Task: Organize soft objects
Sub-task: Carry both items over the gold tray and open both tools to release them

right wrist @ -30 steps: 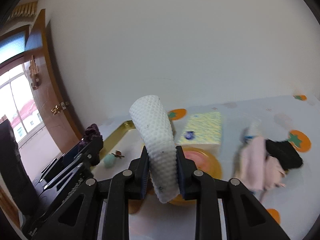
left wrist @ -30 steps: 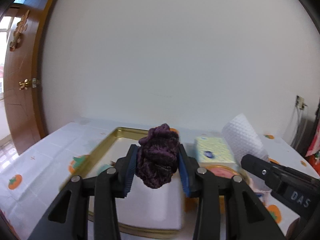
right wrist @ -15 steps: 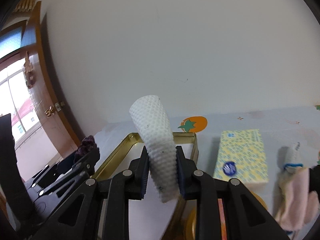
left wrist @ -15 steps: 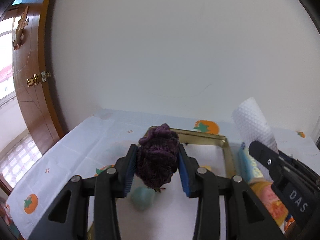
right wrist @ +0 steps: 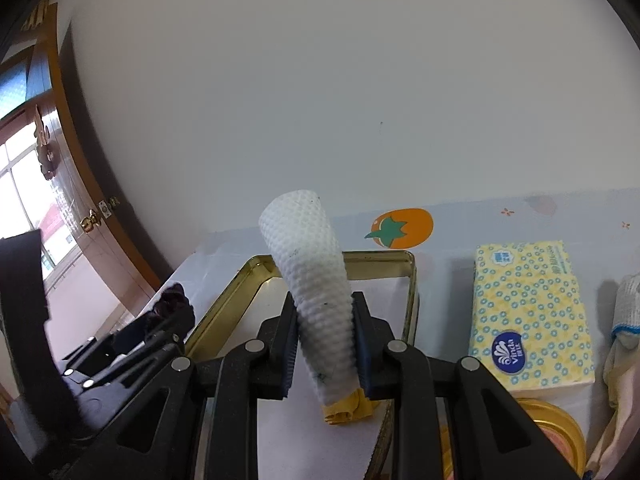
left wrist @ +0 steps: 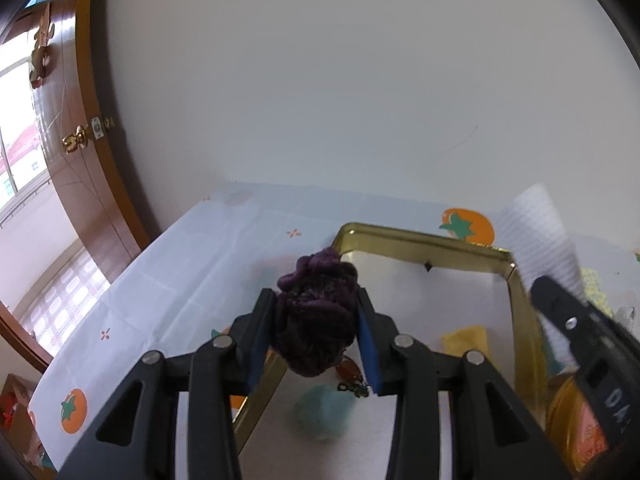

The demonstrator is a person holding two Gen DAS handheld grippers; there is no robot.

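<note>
My left gripper (left wrist: 316, 330) is shut on a dark purple knitted scrunchie (left wrist: 316, 312), held over the left rim of a gold tin tray (left wrist: 424, 238) with a white lining. Inside the tray lie a teal pompom (left wrist: 324, 412), a small brown charm (left wrist: 352, 376) and a yellow cloth (left wrist: 466, 340). My right gripper (right wrist: 325, 344) is shut on a white waffle-textured rolled cloth (right wrist: 310, 268) that stands upright above the same tray (right wrist: 412, 292). A yellow cloth (right wrist: 348, 410) shows under the roll. The left gripper (right wrist: 132, 344) with the scrunchie appears at the left of the right wrist view.
A yellow patterned tissue pack (right wrist: 530, 308) lies right of the tray, with a white glove (right wrist: 626, 308) and pink fabric (right wrist: 620, 400) beyond it. A round gold lid (right wrist: 552, 436) sits near the front. The tablecloth (left wrist: 160, 292) bears orange fruit prints. A wooden door (left wrist: 76, 152) stands at left.
Both grippers have swung left over the table, each keeping its load. The tray now lies under and ahead of them, and the tissue pack has slid to the right of view.
</note>
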